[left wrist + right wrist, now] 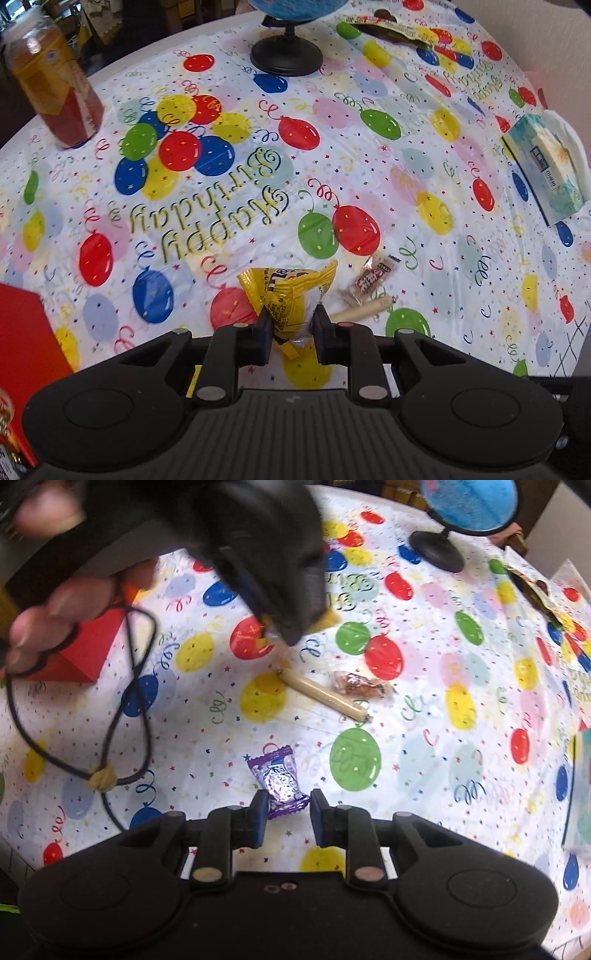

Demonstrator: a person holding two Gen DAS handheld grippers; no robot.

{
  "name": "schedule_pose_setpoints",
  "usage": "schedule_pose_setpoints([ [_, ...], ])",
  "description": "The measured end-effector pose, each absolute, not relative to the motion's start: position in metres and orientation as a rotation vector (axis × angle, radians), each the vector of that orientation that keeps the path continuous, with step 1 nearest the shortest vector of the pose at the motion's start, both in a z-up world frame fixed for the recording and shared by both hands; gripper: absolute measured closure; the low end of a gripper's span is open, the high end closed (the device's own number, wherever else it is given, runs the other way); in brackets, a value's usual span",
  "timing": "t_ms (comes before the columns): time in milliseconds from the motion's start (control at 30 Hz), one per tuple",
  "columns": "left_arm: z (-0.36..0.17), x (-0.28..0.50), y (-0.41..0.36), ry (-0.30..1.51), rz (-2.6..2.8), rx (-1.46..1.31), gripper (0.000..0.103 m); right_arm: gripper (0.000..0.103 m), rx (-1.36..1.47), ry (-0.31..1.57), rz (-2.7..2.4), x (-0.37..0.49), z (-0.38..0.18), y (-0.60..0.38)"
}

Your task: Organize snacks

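Note:
My left gripper (291, 321) is shut on a yellow snack bag (291, 295) and holds it above the balloon tablecloth. Beyond it lie a brown wrapped candy (373, 277) and a beige sausage stick (364, 310). In the right wrist view the left gripper (280, 627) hangs blurred over the table with the yellow bag (264, 626) in it. My right gripper (286, 805) is open, its fingers on either side of a purple candy wrapper (280, 779) that lies on the cloth. The sausage stick (325, 696) and brown candy (362, 685) lie farther off.
A red box (88, 650) stands at the left, also in the left wrist view (22, 332). A globe stand (286, 55), a jar (55, 85), a tissue box (546, 166) and a dark packet (391, 29) ring the table. A black cord (136, 716) hangs from the hand.

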State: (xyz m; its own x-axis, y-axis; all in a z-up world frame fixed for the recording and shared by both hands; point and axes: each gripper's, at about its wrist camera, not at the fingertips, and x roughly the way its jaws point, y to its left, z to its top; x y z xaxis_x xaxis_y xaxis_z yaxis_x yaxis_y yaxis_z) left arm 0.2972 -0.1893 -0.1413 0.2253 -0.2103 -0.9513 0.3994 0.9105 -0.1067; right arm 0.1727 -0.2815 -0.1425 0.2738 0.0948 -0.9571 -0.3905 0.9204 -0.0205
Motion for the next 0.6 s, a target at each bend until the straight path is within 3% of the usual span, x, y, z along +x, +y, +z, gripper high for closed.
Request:
schedule_pose_setpoints([
  [600,-0.07,0.219,-0.079,1.155,-0.315,0.022,0.082,0.081,-0.174,1.093,0.35,0.145,-0.077,-0.25],
])
